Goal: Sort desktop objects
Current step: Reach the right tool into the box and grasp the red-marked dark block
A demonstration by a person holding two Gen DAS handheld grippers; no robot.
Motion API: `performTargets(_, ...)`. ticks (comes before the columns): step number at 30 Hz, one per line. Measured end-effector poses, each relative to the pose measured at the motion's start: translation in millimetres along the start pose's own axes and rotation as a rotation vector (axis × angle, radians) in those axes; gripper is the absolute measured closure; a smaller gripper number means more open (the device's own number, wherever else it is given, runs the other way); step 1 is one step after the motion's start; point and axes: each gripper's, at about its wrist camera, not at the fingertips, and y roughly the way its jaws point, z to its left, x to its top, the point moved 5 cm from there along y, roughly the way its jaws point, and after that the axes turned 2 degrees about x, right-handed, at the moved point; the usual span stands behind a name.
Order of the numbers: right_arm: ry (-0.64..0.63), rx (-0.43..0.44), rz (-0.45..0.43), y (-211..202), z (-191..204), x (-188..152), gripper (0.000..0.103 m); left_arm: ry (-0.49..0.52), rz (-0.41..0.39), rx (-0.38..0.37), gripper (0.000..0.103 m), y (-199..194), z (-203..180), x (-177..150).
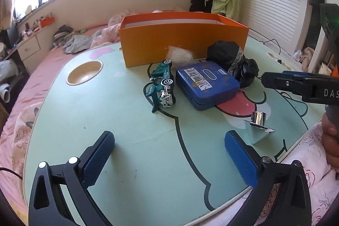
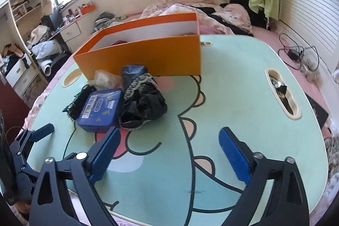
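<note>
Several objects lie on a mint cartoon-print table: a green toy car, a blue tin, a black lace-trimmed cloth bundle and a pale fluffy ball. All sit in front of an open orange box. A small chrome cylinder stands apart at the right. My left gripper hovers open over bare table, short of the car. My right gripper is open with nothing between its pads; the tin and the bundle lie just beyond its left finger.
The table rests on a bed with pink sheets. It has a round cup recess at the left and an oval slot at the right. A hand holds the right gripper's handle. Cables lie beyond the table.
</note>
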Motion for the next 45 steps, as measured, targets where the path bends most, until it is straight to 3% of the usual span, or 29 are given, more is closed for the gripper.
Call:
performTargets(2,-0.024,0.010,-0.010,-1,5,4,0.020,0.001,-0.005,-0.001,0.000,0,0,0)
performTargets(9,-0.078,0.087,-0.035,-3,37,36,0.021,0.004,-0.015,-0.006,0.000,0,0,-1)
performTargets(14,-0.049,0.176,0.087,21,66,91,0.023,0.005,-0.017,-0.006,0.000,0,0,-1)
performTargets(18,0.035,0.237,0.233,59,76,131,0.041,0.005,-0.018,-0.007,0.000,0,0,-1)
performTargets(23,0.070,0.178,0.333,116,89,166,0.043,0.006,-0.027,-0.013,0.000,0,1,0)
performTargets(30,0.131,0.090,0.412,169,101,174,0.044,0.007,-0.045,-0.022,0.000,-1,2,-2)
performTargets(33,0.121,0.022,0.439,184,105,171,0.049,0.005,-0.049,-0.025,0.000,-1,1,-2)
performTargets(39,0.137,-0.019,0.445,199,107,162,0.051,0.002,-0.054,-0.030,0.000,-1,1,-2)
performTargets(41,0.123,-0.009,0.457,197,106,162,0.060,0.003,-0.055,-0.030,0.000,0,1,-1)
performTargets(45,0.101,-0.027,0.435,190,96,162,0.060,0.003,-0.056,-0.029,0.000,0,1,-1)
